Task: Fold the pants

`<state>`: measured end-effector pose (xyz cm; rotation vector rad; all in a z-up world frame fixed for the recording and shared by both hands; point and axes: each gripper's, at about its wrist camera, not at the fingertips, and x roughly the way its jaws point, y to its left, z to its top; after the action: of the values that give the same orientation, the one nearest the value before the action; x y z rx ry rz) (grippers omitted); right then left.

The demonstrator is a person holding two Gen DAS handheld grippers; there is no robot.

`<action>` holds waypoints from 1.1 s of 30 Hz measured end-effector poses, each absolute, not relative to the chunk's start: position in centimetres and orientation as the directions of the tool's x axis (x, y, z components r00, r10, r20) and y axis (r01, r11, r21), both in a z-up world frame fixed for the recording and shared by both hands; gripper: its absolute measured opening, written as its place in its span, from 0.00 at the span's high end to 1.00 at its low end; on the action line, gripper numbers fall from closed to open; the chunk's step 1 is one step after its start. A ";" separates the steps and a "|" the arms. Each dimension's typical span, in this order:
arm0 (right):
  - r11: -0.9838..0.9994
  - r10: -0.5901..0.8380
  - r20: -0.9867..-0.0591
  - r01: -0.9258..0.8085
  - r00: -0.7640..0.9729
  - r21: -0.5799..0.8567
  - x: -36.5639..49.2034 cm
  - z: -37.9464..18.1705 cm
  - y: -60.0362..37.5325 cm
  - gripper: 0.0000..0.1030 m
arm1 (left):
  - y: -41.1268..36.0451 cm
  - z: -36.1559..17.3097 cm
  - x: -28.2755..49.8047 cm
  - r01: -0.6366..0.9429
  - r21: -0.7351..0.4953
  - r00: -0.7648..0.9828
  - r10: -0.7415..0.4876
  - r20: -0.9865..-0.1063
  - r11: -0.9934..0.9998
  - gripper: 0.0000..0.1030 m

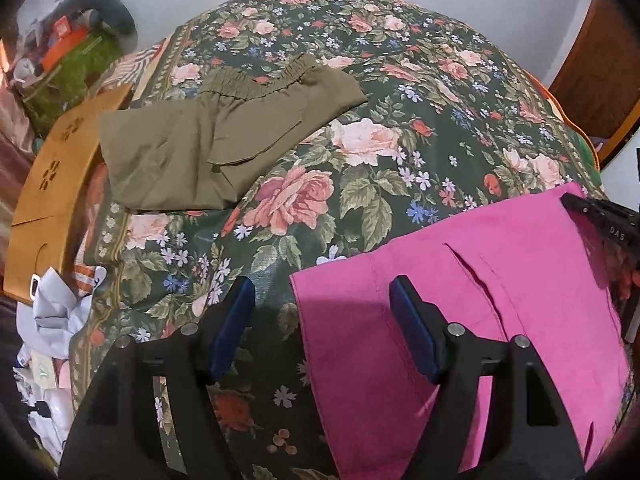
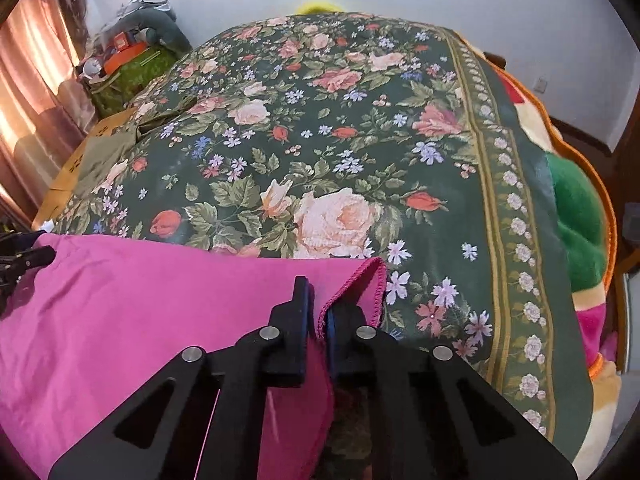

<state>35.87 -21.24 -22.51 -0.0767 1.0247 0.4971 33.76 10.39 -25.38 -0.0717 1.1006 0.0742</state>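
1. On the bed, the floral cover (image 2: 360,128) is spreading under everything I am viewing.
2. The pink pants (image 1: 500,280) are lying at its near edge; olive pants (image 1: 224,136) are sitting folded well apart.
3. My right gripper (image 2: 318,304) is pinching the pink hem tight.
4. My left gripper (image 1: 322,296) is standing wide, straddling the pants' edge, gripping nothing.

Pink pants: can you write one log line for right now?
pink pants: flat on floral cover | right gripper: shut on hem | left gripper: open over edge
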 end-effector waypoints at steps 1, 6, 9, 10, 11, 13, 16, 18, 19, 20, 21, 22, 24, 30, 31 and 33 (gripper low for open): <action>0.892 0.348 -0.831 -0.425 0.433 0.153 35.8 -22.4 -21.3 0.97 | 10.4 -25.4 33.6 -0.101 -0.010 0.454 0.037 -0.890 0.995 0.30; 0.927 0.285 -0.822 -0.359 0.492 0.107 36.3 -22.3 -22.1 0.99 | 10.1 -25.2 33.1 -0.097 0.072 0.465 0.109 -0.879 0.993 0.30; 0.930 0.297 -0.827 -0.339 0.478 0.138 36.7 -22.6 -22.7 1.00 | 10.5 -25.1 32.8 -0.100 0.058 0.465 0.099 -0.880 0.993 0.30; 0.931 0.293 -0.829 -0.340 0.477 0.134 36.7 -22.5 -22.6 1.00 | 10.6 -25.0 32.7 -0.098 0.048 0.464 0.088 -0.882 0.994 0.30; 0.931 0.283 -0.833 -0.344 0.475 0.120 36.7 -22.4 -22.5 1.00 | 10.6 -24.9 32.6 -0.095 0.048 0.463 0.087 -0.882 0.994 0.30; 0.932 0.262 -0.834 -0.352 0.486 0.087 36.3 -22.0 -22.1 0.98 | 10.5 -24.4 32.4 -0.087 0.069 0.469 0.102 -0.877 0.994 0.30; 0.929 0.248 -0.814 -0.366 0.526 0.047 35.7 -20.4 -21.8 0.98 | 10.1 -23.4 32.2 -0.079 0.107 0.485 0.132 -0.865 0.991 0.31; 0.924 0.271 -0.791 -0.378 0.549 0.055 35.4 -19.0 -21.6 0.96 | 9.8 -22.5 32.1 -0.075 0.123 0.502 0.144 -0.852 0.990 0.31; 0.920 0.290 -0.782 -0.385 0.552 0.070 35.2 -18.4 -21.5 0.89 | 9.7 -21.9 32.1 -0.071 0.118 0.516 0.138 -0.845 0.990 0.31; 0.914 0.317 -0.774 -0.396 0.548 0.094 35.1 -17.7 -21.3 0.84 | 9.6 -21.5 32.2 -0.068 0.112 0.522 0.131 -0.843 0.991 0.30; 0.904 0.351 -0.766 -0.410 0.539 0.126 35.0 -17.0 -20.9 0.72 | 9.4 -21.1 32.3 -0.061 0.099 0.530 0.116 -0.840 0.993 0.30; 0.896 0.374 -0.758 -0.420 0.534 0.146 34.8 -16.5 -20.6 0.61 | 9.1 -20.5 32.4 -0.051 0.084 0.540 0.098 -0.836 0.995 0.30; 0.870 0.427 -0.744 -0.458 0.514 0.184 34.3 -15.6 -19.3 0.50 | 8.6 -20.0 32.7 -0.036 0.070 0.548 0.078 -0.833 0.997 0.27; 0.804 0.516 -0.752 -0.535 0.411 0.260 33.3 -15.9 -14.7 0.28 | 6.8 -20.2 33.9 0.012 0.025 0.518 0.016 -0.855 1.000 0.21; 0.799 0.520 -0.757 -0.539 0.396 0.267 33.2 -16.1 -14.1 0.26 | 6.6 -20.5 34.1 0.017 0.012 0.502 0.002 -0.865 1.000 0.21; 0.793 0.520 -0.774 -0.542 0.362 0.279 33.2 -16.9 -13.0 0.25 | 6.5 -21.0 34.1 0.025 0.001 0.486 -0.012 -0.874 1.000 0.20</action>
<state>33.15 -12.96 -16.89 -0.0252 0.9863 0.6838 34.11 6.49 -21.02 0.0137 1.0635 -0.0221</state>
